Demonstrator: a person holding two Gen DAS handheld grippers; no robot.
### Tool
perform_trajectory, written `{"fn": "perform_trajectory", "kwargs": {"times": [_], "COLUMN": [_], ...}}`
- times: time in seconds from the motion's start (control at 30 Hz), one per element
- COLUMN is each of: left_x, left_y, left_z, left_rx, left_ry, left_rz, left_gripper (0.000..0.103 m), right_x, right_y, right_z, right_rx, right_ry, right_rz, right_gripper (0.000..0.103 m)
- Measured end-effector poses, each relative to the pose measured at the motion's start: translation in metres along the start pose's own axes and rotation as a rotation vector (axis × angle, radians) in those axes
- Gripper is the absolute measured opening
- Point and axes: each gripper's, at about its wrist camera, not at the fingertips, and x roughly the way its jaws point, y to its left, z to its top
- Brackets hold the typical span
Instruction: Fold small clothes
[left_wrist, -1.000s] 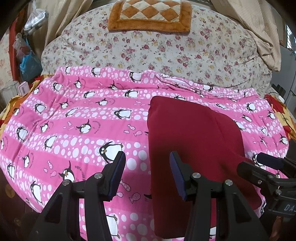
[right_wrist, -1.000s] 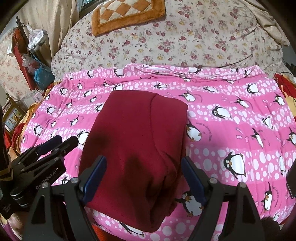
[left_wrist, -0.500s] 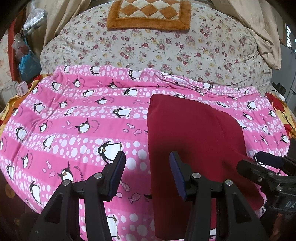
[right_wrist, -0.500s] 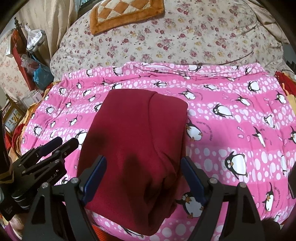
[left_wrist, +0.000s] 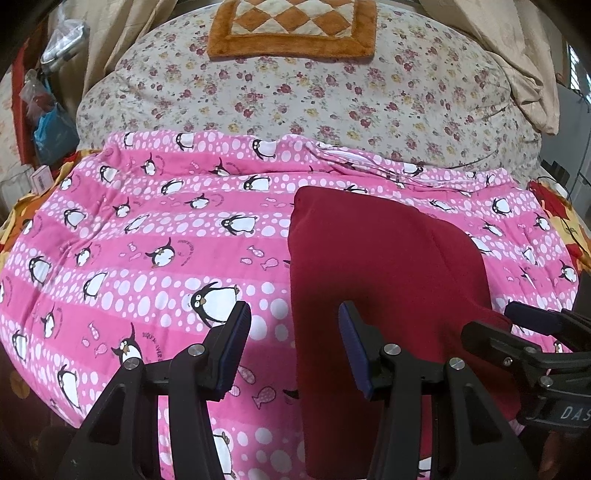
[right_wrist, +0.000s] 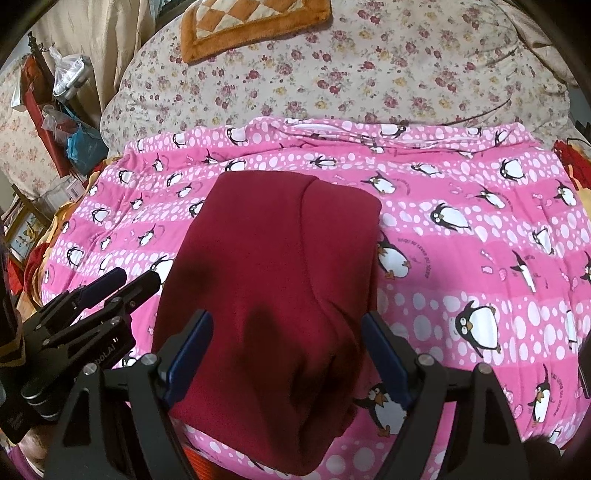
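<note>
While red garment (right_wrist: 273, 280) lies folded (on pink blanket (left_wrist: 147, 236)) | left gripper (left_wrist: 291, 332) spread, empty | right gripper (right_wrist: 288, 343) spread, empty

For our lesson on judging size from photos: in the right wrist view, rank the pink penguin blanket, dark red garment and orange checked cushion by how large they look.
1. pink penguin blanket
2. dark red garment
3. orange checked cushion, partly cropped and farthest away, so its true size is unsure.

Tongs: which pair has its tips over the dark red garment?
The right tongs: both open tips frame the garment. The left tongs hang over its left edge and the pink blanket, narrower, gripping nothing.
</note>
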Motion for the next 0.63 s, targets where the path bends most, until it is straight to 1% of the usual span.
{"fn": "perform_trajectory", "kwargs": {"times": [0.3, 0.63], "left_x": [0.006, 0.015], "left_y": [0.0, 0.005], "left_z": [0.0, 0.002], "left_rx": [0.001, -0.009], "left_ry": [0.015, 0.019], "left_rz": [-0.006, -0.04], "left_gripper": [0.029, 0.029], "right_x": [0.007, 0.014], "right_y": [0.001, -0.002], "right_z": [0.0, 0.002], "right_rx": [-0.004, 0.004], "right_ry": [0.015, 0.029], "right_rz": [0.007, 0.012], "right_gripper": [0.085, 0.085]}}
